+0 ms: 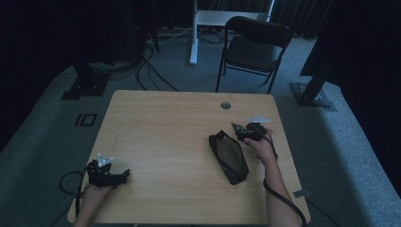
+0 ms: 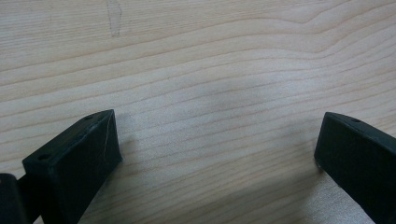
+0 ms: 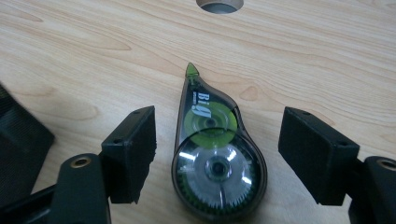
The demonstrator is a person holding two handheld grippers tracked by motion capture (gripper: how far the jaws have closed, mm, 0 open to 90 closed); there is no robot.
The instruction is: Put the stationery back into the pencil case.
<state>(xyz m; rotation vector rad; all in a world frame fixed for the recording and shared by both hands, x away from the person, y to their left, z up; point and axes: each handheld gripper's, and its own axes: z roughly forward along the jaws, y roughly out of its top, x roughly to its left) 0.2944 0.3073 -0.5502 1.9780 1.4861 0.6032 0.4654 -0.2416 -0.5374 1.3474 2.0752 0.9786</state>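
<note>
A clear correction-tape dispenser [image 3: 212,154] with green reels lies flat on the wooden table [image 3: 303,56], its green tip pointing away. My right gripper [image 3: 217,142] straddles it, open, with a gap between each pad and the dispenser's sides. In the high view the right gripper [image 1: 243,131] sits at the table's right, just beyond a black mesh pouch [image 1: 228,156], and the dispenser [image 1: 236,126] peeks out at its front. My left gripper [image 1: 124,175] rests at the near left of the table [image 1: 165,123], open with bare wood between its jaws. The left gripper [image 2: 217,140] holds nothing.
A round cable hole [image 1: 225,105] is cut in the tabletop near its far edge and appears again as the cable hole [image 3: 219,4]. The pouch's corner [image 3: 18,135] lies just left of the right gripper. A black folding chair [image 1: 253,47] stands beyond the table.
</note>
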